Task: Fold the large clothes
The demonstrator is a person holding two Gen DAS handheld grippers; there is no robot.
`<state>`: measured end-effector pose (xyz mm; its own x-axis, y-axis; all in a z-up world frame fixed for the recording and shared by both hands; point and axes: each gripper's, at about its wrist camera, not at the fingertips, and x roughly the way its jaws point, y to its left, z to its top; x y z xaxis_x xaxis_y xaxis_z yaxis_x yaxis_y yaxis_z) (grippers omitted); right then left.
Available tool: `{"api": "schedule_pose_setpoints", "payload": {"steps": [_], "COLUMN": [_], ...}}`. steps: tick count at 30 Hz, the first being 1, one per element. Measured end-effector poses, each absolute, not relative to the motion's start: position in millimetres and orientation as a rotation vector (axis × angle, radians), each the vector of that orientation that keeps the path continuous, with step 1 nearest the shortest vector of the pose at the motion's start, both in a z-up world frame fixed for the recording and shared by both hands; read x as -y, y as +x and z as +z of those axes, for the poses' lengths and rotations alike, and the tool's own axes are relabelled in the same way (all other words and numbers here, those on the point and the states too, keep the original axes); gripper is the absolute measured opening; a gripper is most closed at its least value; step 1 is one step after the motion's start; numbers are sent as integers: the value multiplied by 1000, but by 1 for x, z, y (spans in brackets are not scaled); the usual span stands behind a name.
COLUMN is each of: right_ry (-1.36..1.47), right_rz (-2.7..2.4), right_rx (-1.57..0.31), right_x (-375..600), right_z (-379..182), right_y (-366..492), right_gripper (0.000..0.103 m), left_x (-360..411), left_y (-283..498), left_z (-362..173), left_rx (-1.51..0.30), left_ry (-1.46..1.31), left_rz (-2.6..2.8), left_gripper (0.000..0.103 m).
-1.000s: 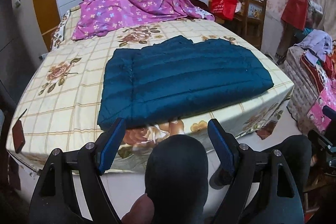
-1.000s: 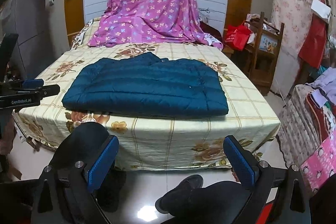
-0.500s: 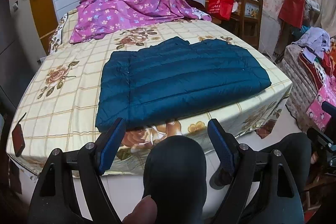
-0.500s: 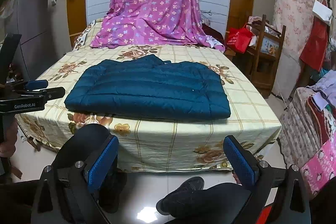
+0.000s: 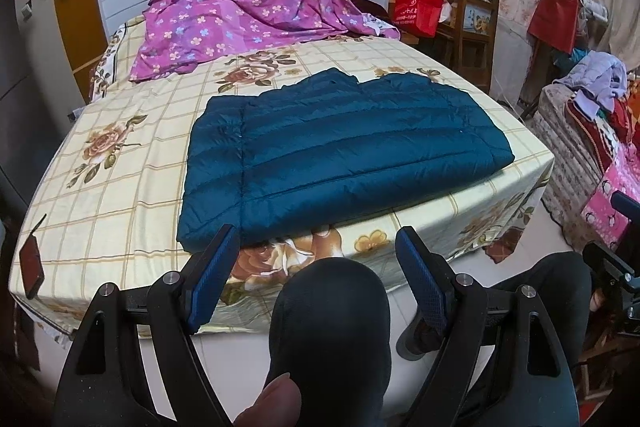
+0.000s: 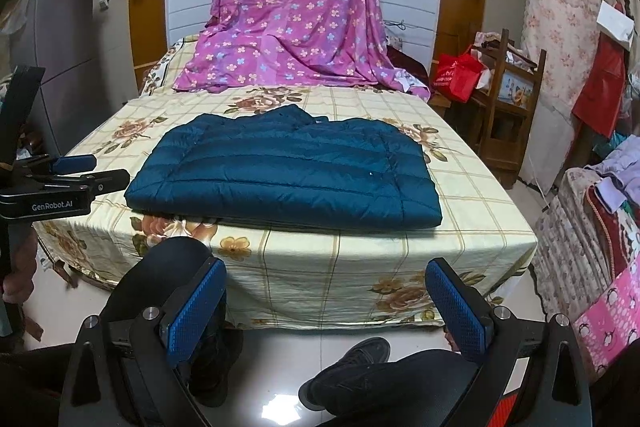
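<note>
Cluttered bedroom, bed (image 6: 460,227) under a floral checked sheet, purple flowered cloth (image 6: 296,15) draped at its head. The blue quilted jacket (image 6: 288,175) lies flat along the foot edge, already reduced to a compact rectangle with no sleeve loose; the folding therefore appears largely complete, at most one further halving remaining. Left claw (image 5: 318,273) and right claw (image 6: 326,311), both spread wide and empty, hang short of the foot edge.

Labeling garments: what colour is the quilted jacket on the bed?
Dark teal-blue jacket, plain; clearest in the right wrist view.
</note>
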<state>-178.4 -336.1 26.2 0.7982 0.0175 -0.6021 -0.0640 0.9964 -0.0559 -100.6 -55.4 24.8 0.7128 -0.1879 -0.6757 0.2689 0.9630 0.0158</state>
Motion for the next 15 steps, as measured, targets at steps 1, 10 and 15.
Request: {"api": "schedule_pose_setpoints", "payload": {"steps": [1, 10, 15], "right_ry": [-77, -78, -73], "right_rz": [44, 43, 46], "right_rx": [-644, -645, -651], "right_x": [336, 337, 339], "right_z": [26, 26, 26], "right_y": [-178, -178, -177], "right_gripper": [99, 99, 99], "left_x": [55, 54, 52], "left_y": [-100, -100, -101], "left_z": [24, 22, 22], "left_rx": [-737, -744, -728], "left_ry": [117, 111, 95], "left_rz": [-254, -264, -252], "left_gripper": [81, 81, 81]}}
